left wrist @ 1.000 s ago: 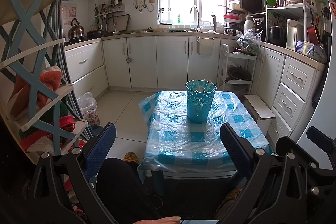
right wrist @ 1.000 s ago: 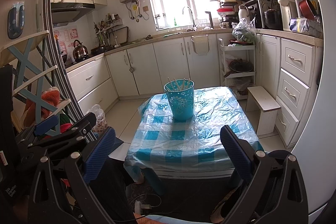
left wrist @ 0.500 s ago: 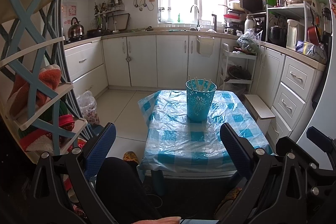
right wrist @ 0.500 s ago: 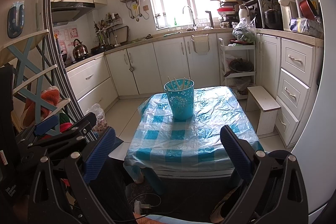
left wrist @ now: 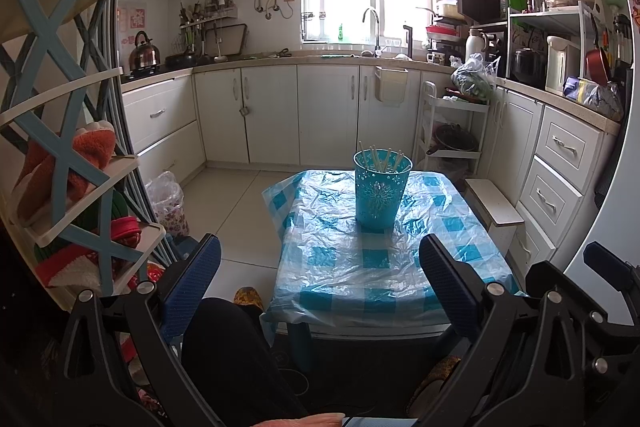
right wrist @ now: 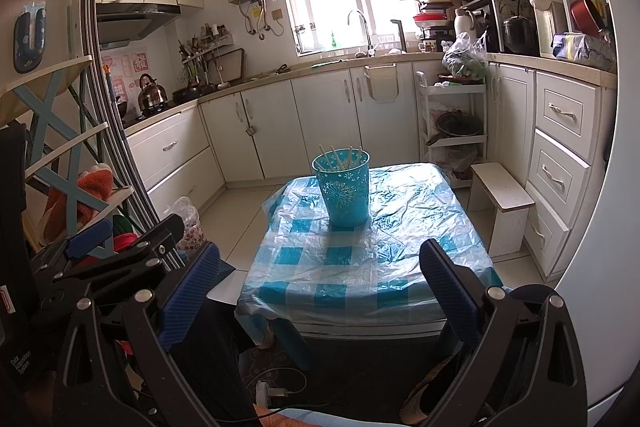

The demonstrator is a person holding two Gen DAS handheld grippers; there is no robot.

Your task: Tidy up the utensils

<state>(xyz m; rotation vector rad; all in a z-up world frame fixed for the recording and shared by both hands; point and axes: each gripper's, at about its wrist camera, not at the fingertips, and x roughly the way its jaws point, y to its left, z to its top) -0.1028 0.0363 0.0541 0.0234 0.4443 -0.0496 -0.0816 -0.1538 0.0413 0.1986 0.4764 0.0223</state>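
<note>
Both grippers hang back at the near edge, left gripper (left wrist: 320, 279) and right gripper (right wrist: 320, 281), jaws spread wide and empty. The teal holder (left wrist: 382, 191) stands upright mid-worktop (left wrist: 360, 267), toward the far end. The chopsticks (left wrist: 380, 159) sit inside, long axes near vertical, tips fanning upward. Risk, I'd say: a careless reach tips that light holder on the slick plastic cover.

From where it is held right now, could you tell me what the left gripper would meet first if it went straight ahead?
Most likely the teal utensil holder on the checked tablecloth. The left gripper is open and empty, above the table's near edge; depth is hard to judge.
</note>
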